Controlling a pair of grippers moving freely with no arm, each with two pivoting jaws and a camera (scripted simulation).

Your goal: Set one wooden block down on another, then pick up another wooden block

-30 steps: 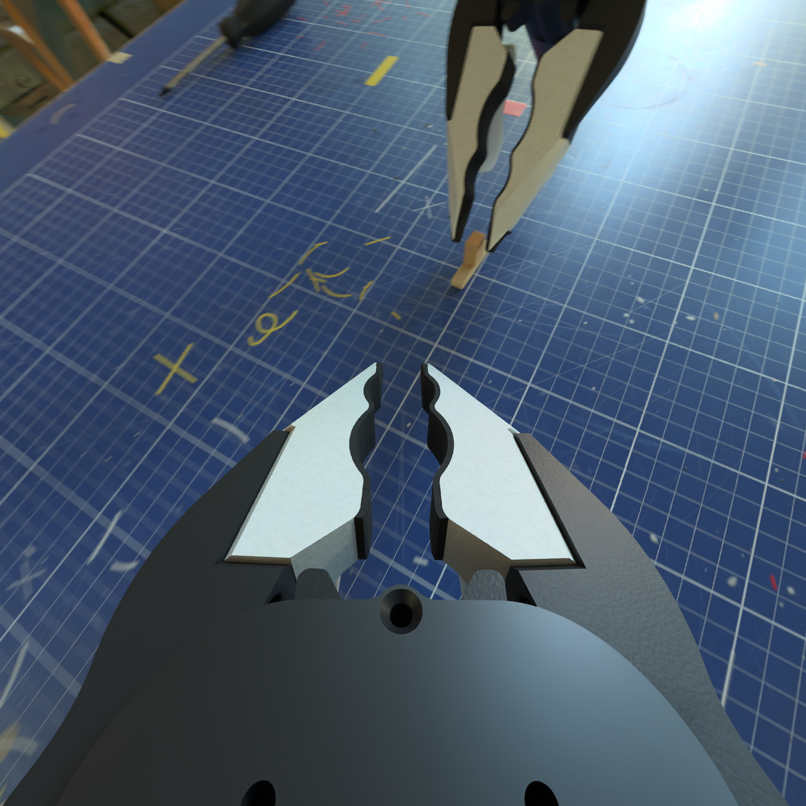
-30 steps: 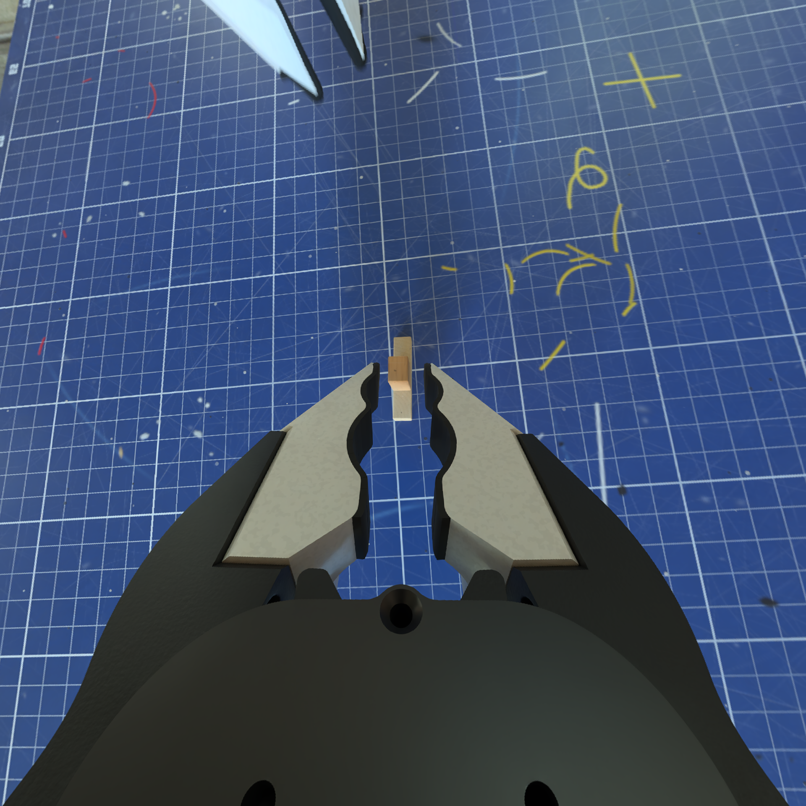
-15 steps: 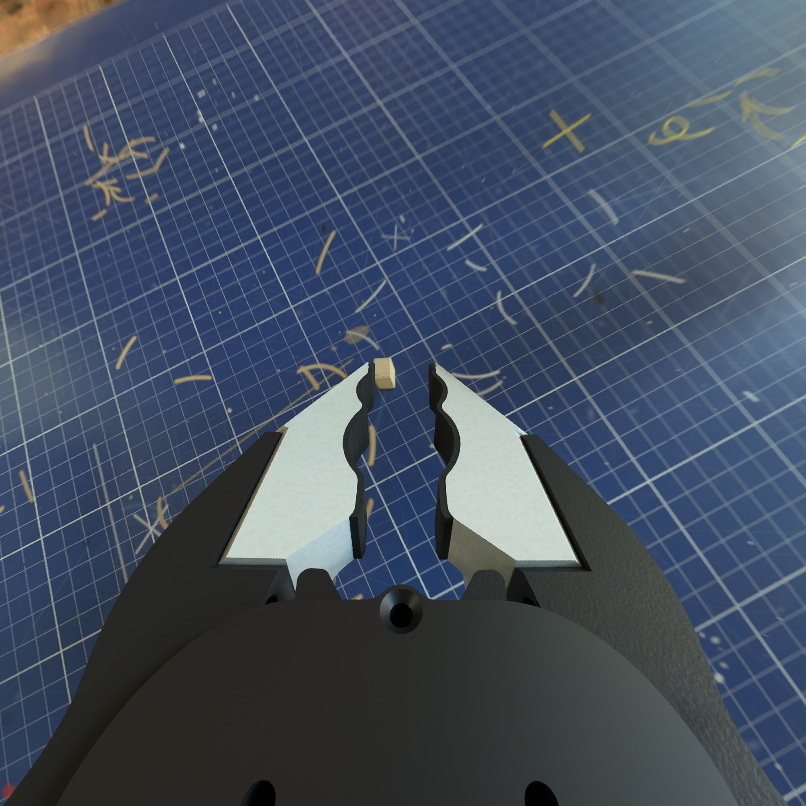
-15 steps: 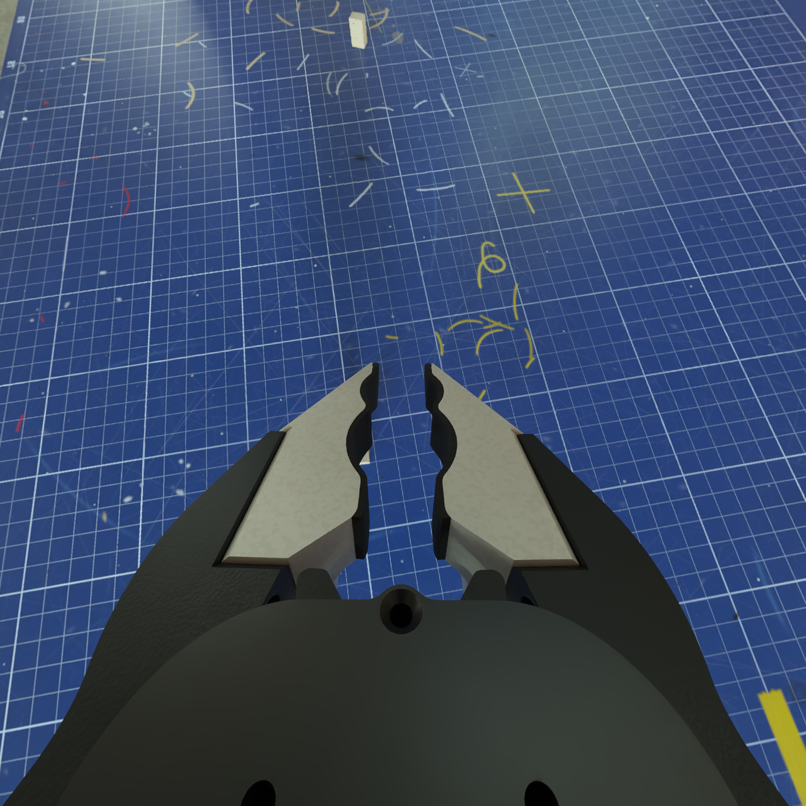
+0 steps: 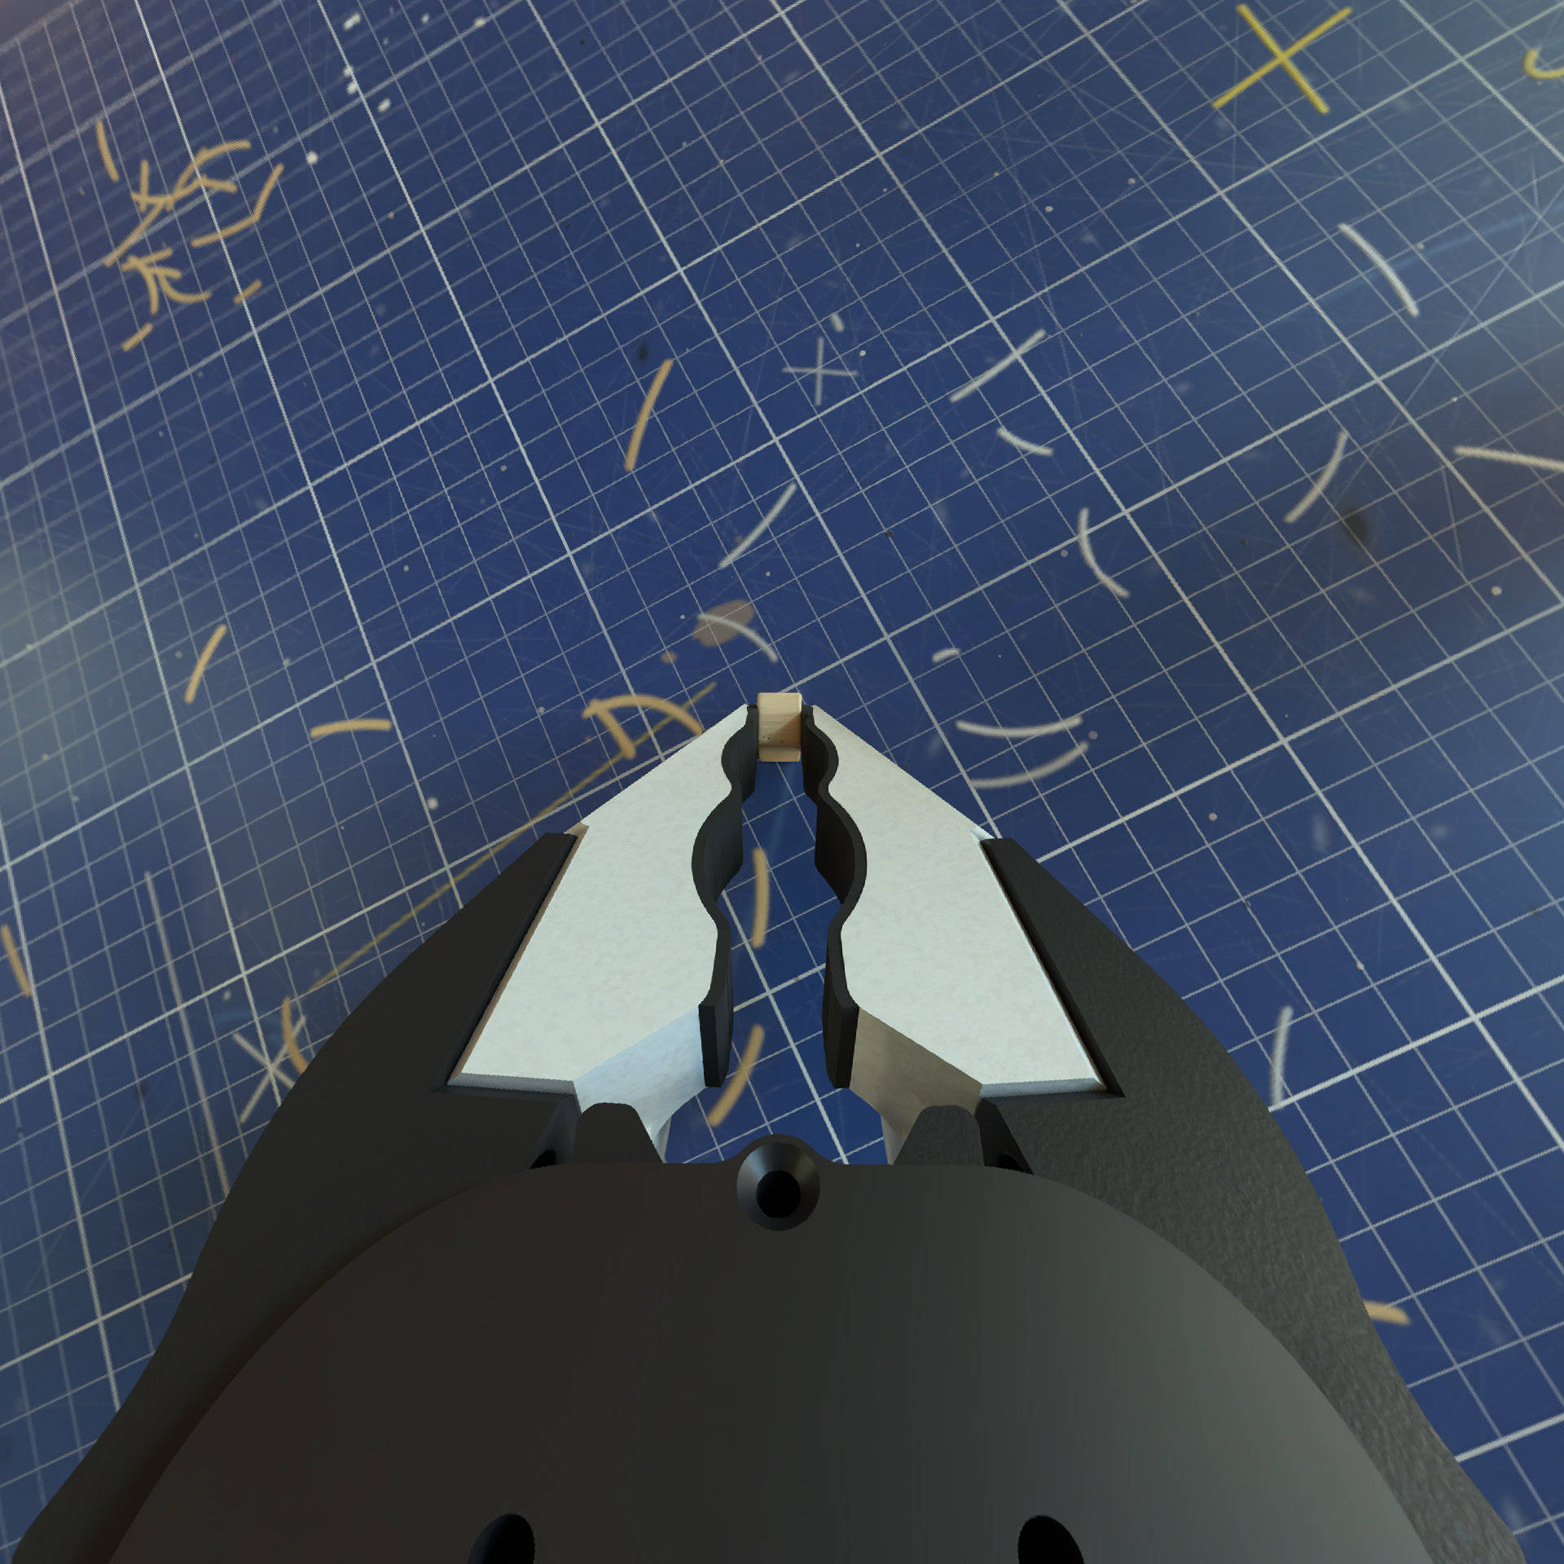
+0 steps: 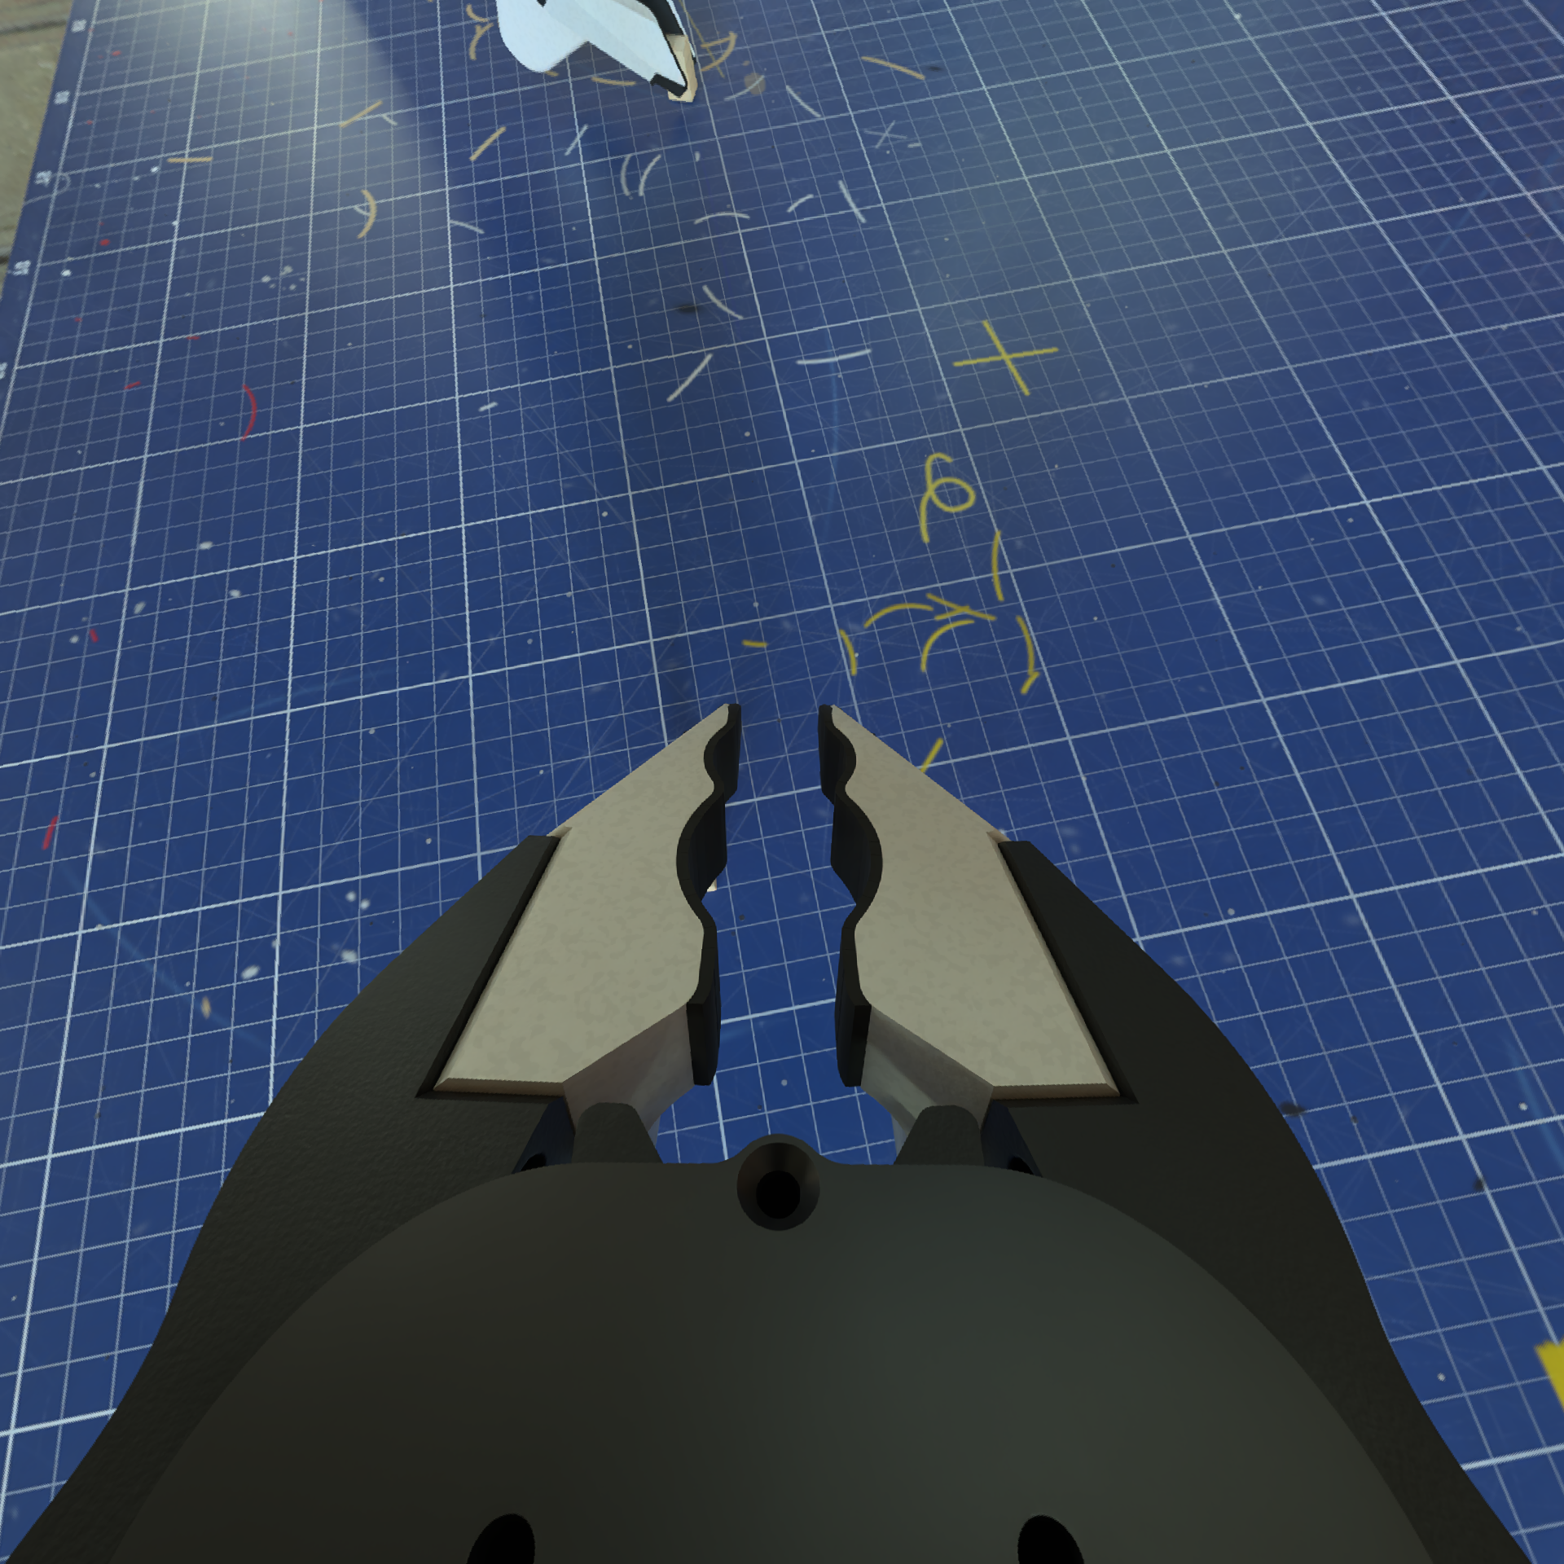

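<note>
In the left wrist view my left gripper (image 5: 779,715) is shut on a small pale wooden block (image 5: 779,735), pinched between the fingertips close over the blue cutting mat (image 5: 1100,423). The right wrist view shows that gripper far off at the top (image 6: 592,38), with the block's end (image 6: 684,90) sticking out below its tips. My right gripper (image 6: 779,711) is open and empty above the mat. Only a sliver of wood (image 6: 713,885) shows past its left finger; the rest is hidden under it.
The mat (image 6: 423,592) carries a white grid with yellow and white scribbles and specks. Its left edge meets a wooden tabletop (image 6: 17,127). A strip of yellow tape (image 6: 1549,1388) lies at the right edge.
My left gripper swung away from the right one to a lone block and shut on it. My right gripper backed off from the two stacked blocks, which slid under its fingers.
</note>
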